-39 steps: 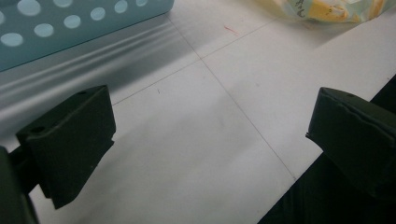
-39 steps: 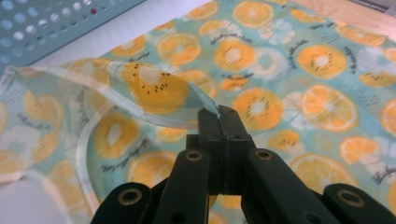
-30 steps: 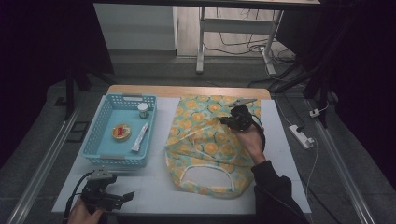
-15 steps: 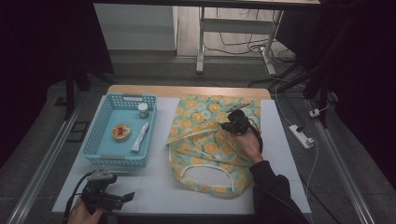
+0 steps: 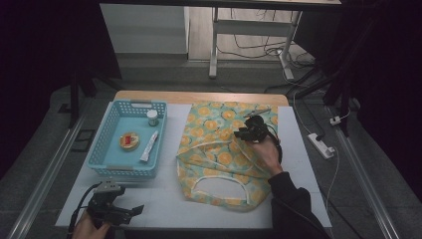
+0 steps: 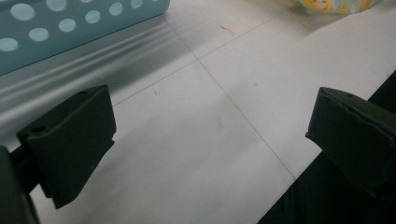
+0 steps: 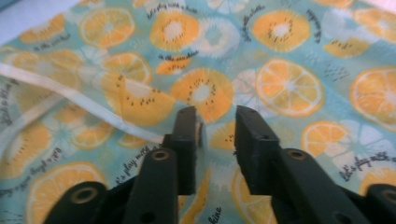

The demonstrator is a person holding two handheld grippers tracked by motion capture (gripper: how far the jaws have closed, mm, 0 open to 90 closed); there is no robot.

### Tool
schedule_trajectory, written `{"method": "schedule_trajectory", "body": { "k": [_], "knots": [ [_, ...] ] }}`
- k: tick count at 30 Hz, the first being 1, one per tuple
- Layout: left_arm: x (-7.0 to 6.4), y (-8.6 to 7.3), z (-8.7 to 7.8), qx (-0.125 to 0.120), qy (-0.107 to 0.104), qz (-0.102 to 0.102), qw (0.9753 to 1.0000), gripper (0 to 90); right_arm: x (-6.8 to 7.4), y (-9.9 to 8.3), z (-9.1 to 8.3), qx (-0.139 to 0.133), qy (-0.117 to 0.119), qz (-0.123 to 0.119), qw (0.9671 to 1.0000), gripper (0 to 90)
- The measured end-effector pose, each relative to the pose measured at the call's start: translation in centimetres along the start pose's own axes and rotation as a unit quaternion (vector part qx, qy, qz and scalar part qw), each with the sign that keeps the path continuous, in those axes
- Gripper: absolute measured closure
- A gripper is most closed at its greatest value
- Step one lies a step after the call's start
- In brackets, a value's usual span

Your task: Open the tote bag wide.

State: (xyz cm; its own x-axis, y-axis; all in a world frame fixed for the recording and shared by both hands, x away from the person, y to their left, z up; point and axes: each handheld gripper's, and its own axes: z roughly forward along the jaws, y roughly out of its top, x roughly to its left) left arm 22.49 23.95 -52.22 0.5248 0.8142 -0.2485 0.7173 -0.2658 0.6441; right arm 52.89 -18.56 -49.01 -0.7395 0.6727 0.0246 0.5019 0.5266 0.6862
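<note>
The fruit-print tote bag point(image 5: 224, 149) lay flat at the desk's point(image 5: 298, 164) centre, its white-trimmed handle opening toward six o'clock. The right gripper point(image 5: 242, 134) sat on the bag's upper half, toward one o'clock. In the right gripper view its jaws stood nearly together over the cloth by the white edge tape point(image 7: 70, 100), possibly pinching a fold, though I could not tell. To do this well, it should catch only the top layer beside the tape and lift slowly. The left gripper point(image 5: 134, 211) rested at seven o'clock, jaws wide apart, near the blue basket point(image 5: 104, 167).
</note>
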Motion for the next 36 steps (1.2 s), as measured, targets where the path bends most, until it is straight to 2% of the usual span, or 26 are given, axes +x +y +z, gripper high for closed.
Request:
{"method": "schedule_trajectory", "body": {
  "k": [2, 4, 5, 6, 10, 11, 12, 13, 14, 16, 17, 18, 19, 20, 24, 31, 34, 36],
  "knots": [
    [0.0, 0.0, 0.0, 0.000, 0.000, 0.000, 1.0000, 1.2, 0.1, 0.1, -0.2, -0.002, 0.000, -0.001, 1.0000, 61.9],
    [0.0, 0.0, 0.0, 0.000, -0.001, 0.001, 1.0000, 1.2, 0.4, 0.3, -0.6, -0.003, 0.016, -0.004, 0.9999, 55.3],
    [0.0, 0.0, 0.0, -0.001, -0.001, 0.001, 1.0000, 1.2, 0.4, 0.3, -0.6, -0.003, 0.016, -0.004, 0.9999, 55.3],
    [0.0, 0.0, 0.0, -0.001, -0.001, 0.001, 1.0000, 1.2, 0.7, 0.3, -0.9, -0.007, 0.023, -0.009, 0.9997, 50.0],
    [0.0, 0.0, 0.0, -0.001, -0.001, 0.001, 1.0000, 1.2, 1.3, 0.4, -1.2, -0.003, 0.032, -0.008, 0.9995, 45.1],
    [0.0, 0.0, 0.0, -0.001, -0.001, 0.001, 1.0000, 1.0, 1.7, 0.3, -1.4, 0.005, 0.044, 0.001, 0.9990, 38.1],
    [0.0, 0.0, 0.0, -0.003, -0.001, 0.000, 1.0000, 1.0, 1.7, 0.3, -1.4, 0.005, 0.044, 0.001, 0.9990, 38.1],
    [0.0, 0.0, 0.0, -0.004, 0.000, -0.001, 1.0000, 1.0, 2.0, 0.2, -1.6, 0.008, 0.053, -0.001, 0.9986, 33.7],
    [0.1, 0.1, 0.0, -0.003, -0.001, -0.001, 1.0000, 1.0, 2.0, 0.2, -1.6, 0.008, 0.053, -0.001, 0.9986, 33.7],
    [0.0, 0.1, 0.0, -0.003, -0.001, 0.000, 1.0000, 1.0, 2.5, 0.1, -1.8, 0.008, 0.056, -0.007, 0.9983, 28.2],
    [0.0, 0.1, 0.0, -0.003, -0.001, 0.000, 1.0000, 1.0, 3.0, 0.1, -2.0, 0.008, 0.060, -0.009, 0.9981, 20.7],
    [0.0, 0.1, 0.0, -0.003, -0.001, 0.000, 1.0000, 1.0, 3.0, 0.1, -2.0, 0.008, 0.060, -0.009, 0.9981, 20.7],
    [0.0, 0.1, 0.0, -0.003, -0.001, 0.000, 1.0000, 1.0, 3.5, 0.0, -2.2, 0.005, 0.060, -0.015, 0.9981, 15.0],
    [0.0, 0.1, 0.0, -0.003, -0.002, 0.000, 1.0000, 1.0, 3.5, 0.0, -2.2, 0.005, 0.060, -0.015, 0.9981, 15.0],
    [0.1, 0.1, 0.0, -0.005, -0.002, -0.001, 1.0000, 0.9, 4.7, -0.3, -2.5, 0.002, 0.061, -0.033, 0.9976, 4.8],
    [0.1, 0.2, 0.1, -0.005, -0.003, 0.000, 1.0000, 0.7, 6.7, -1.2, -2.7, 0.006, 0.080, -0.059, 0.9950, 0.0],
    [0.1, 0.2, 0.1, -0.005, -0.004, 0.001, 1.0000, 0.7, 7.6, -1.8, -2.6, 0.012, 0.079, -0.066, 0.9946, 0.0],
    [0.1, 0.2, 0.1, -0.005, -0.004, 0.001, 1.0000, 0.7, 8.2, -2.3, -2.4, 0.019, 0.069, -0.073, 0.9947, 0.0]
  ]
}}
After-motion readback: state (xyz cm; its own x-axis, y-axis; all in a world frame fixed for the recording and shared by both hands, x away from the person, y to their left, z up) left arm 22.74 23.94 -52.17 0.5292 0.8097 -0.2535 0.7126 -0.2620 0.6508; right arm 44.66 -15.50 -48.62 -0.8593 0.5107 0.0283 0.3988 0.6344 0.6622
